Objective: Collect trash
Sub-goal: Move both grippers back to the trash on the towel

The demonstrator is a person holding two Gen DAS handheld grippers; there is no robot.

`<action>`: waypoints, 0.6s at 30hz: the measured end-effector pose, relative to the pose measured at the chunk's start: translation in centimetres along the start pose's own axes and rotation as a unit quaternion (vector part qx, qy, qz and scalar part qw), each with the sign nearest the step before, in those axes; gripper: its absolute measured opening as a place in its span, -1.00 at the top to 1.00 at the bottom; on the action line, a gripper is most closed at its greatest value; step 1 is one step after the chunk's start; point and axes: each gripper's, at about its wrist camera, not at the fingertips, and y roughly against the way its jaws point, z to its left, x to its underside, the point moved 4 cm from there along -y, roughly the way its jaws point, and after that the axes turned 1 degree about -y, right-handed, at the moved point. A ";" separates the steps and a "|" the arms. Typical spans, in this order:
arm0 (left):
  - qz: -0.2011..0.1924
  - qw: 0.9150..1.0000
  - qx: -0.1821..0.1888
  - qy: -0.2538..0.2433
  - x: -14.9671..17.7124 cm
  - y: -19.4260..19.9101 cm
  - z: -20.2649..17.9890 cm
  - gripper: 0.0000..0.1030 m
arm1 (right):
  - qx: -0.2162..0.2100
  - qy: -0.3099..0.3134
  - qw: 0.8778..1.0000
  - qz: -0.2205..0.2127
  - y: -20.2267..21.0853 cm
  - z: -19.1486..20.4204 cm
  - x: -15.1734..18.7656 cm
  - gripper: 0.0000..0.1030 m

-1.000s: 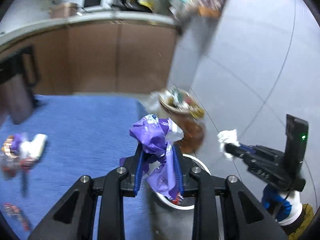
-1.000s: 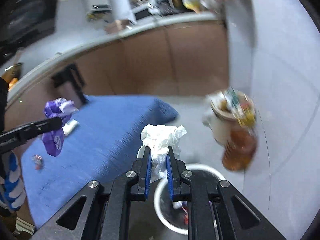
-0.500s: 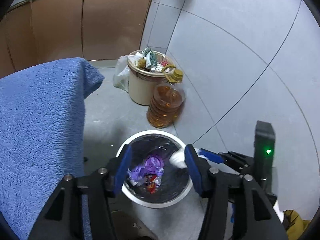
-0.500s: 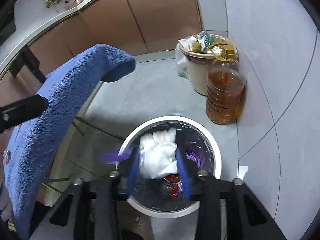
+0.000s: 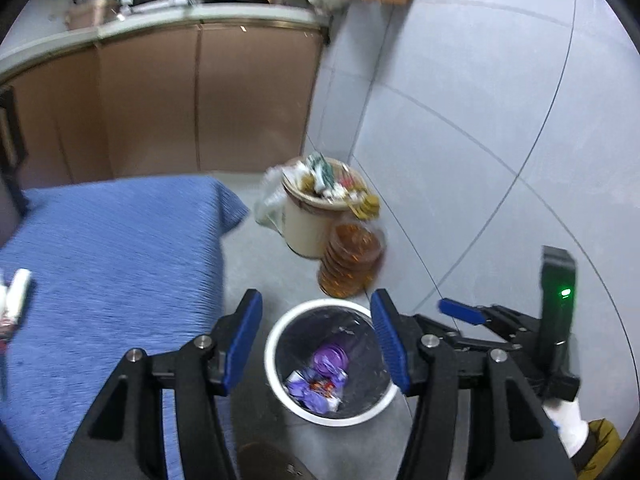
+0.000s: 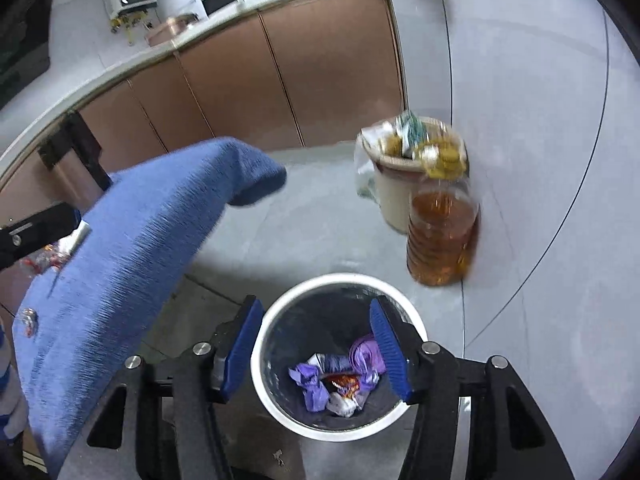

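A white-rimmed trash bin [image 5: 280, 340] with a dark liner stands on the floor below both grippers; it also shows in the right wrist view [image 6: 280, 304]. Purple wrappers [image 5: 316, 388] and a red wrapper lie inside it, with crumpled white tissue [image 6: 340, 404] among them. My left gripper [image 5: 316, 344] is open and empty above the bin. My right gripper [image 6: 316, 348] is open and empty above the bin and also shows at the right of the left wrist view [image 5: 460, 312]. Small trash pieces [image 5: 12, 300] lie on the blue cloth at the far left.
A blue cloth-covered table [image 5: 100, 260] is left of the bin. A beige bucket full of rubbish [image 5: 312, 216] and a bottle of amber oil [image 5: 352, 260] stand by the grey tiled wall. Brown cabinets [image 5: 160, 100] run behind.
Both grippers opened over the bin: the purple wrapper and the white tissue dropped in. Both grippers have since lifted and tilted up away from the bin.
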 end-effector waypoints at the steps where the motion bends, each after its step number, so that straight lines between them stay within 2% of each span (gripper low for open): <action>1: -0.011 1.000 -0.010 -0.001 -0.1 1.0 0.3 -0.05 | -0.002 0.003 1.000 -0.008 0.7 0.4 -0.3 -0.10; 5: -0.055 0.998 -0.044 0.003 0.1 5.3 2.0 -0.07 | -0.011 0.023 0.999 -0.045 4.4 3.0 -1.7 -0.20; 8: -0.084 0.994 -0.075 0.008 0.4 8.3 3.5 -0.23 | -0.018 0.036 0.997 -0.066 6.4 5.0 -2.6 -0.32; 14: -0.125 0.985 -0.117 0.023 1.6 13.4 6.8 -0.24 | -0.045 0.067 0.992 -0.100 9.7 10.2 -4.1 -0.50; 18: -0.144 0.978 -0.145 0.032 2.6 16.5 9.2 -0.26 | -0.067 0.092 0.987 -0.110 10.7 14.1 -4.9 -0.51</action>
